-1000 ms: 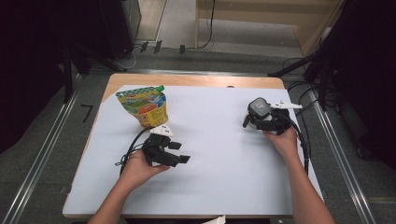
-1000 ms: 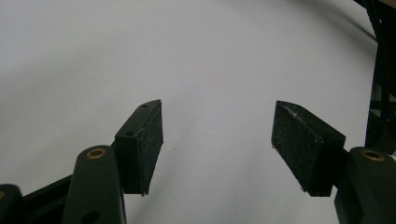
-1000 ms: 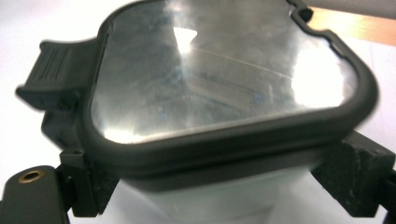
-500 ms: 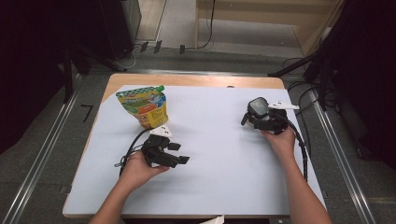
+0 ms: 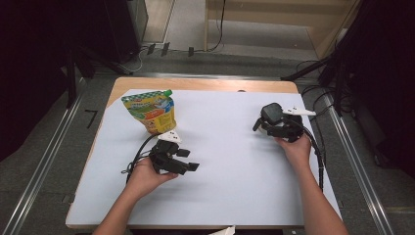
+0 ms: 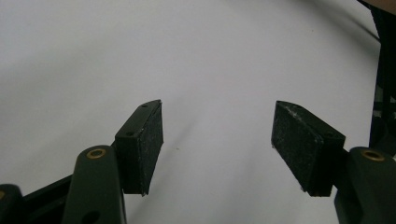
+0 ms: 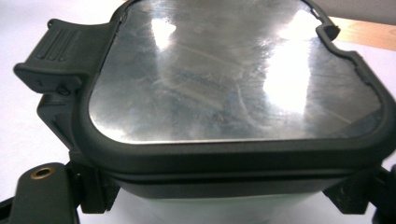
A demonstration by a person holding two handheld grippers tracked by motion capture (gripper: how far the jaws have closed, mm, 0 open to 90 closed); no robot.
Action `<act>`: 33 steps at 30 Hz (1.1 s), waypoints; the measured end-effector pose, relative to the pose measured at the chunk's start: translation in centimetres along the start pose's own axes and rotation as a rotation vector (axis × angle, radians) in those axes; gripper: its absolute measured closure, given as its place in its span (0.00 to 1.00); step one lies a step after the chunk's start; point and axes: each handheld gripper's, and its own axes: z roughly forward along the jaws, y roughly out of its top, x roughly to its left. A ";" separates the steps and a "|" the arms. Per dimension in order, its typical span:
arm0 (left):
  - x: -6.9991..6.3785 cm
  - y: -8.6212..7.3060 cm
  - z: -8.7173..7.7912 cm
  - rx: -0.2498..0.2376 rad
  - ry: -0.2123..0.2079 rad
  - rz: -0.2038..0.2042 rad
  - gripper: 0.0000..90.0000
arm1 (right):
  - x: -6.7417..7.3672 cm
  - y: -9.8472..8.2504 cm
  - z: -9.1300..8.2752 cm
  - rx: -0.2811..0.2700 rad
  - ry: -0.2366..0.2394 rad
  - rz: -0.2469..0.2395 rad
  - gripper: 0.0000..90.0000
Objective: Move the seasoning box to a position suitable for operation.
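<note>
a dark lidded container (image 7: 233, 93) with a scuffed metal top sat clamped in the right gripper (image 5: 274, 126) at the white table's (image 5: 225, 196) right side, its base hidden; the left gripper (image 6: 217, 144) gaped wide over bare surface; the green-capped pouch's (image 5: 149, 111) print was unreadable

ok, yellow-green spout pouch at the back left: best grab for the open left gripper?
Take the pouch across its upper body, just under the green cap. It stands upright with its printed face toward the person, so the left gripper should probably come in level from the front, one jaw on each side edge.
</note>
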 end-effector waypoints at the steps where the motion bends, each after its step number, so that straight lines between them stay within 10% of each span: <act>1: 0.0 0.0 0.0 0.001 -0.001 0.001 0.39 | 0.0 0.0 -0.1 0.002 0.002 0.000 0.17; 20: 0.5 0.3 0.0 0.000 0.002 -0.007 0.39 | 2.4 0.9 -2.5 -0.024 0.044 -0.029 0.17; 33: 1.6 0.4 -0.9 -0.011 0.027 -0.034 0.40 | 6.6 0.7 -3.9 0.013 0.102 -0.136 0.17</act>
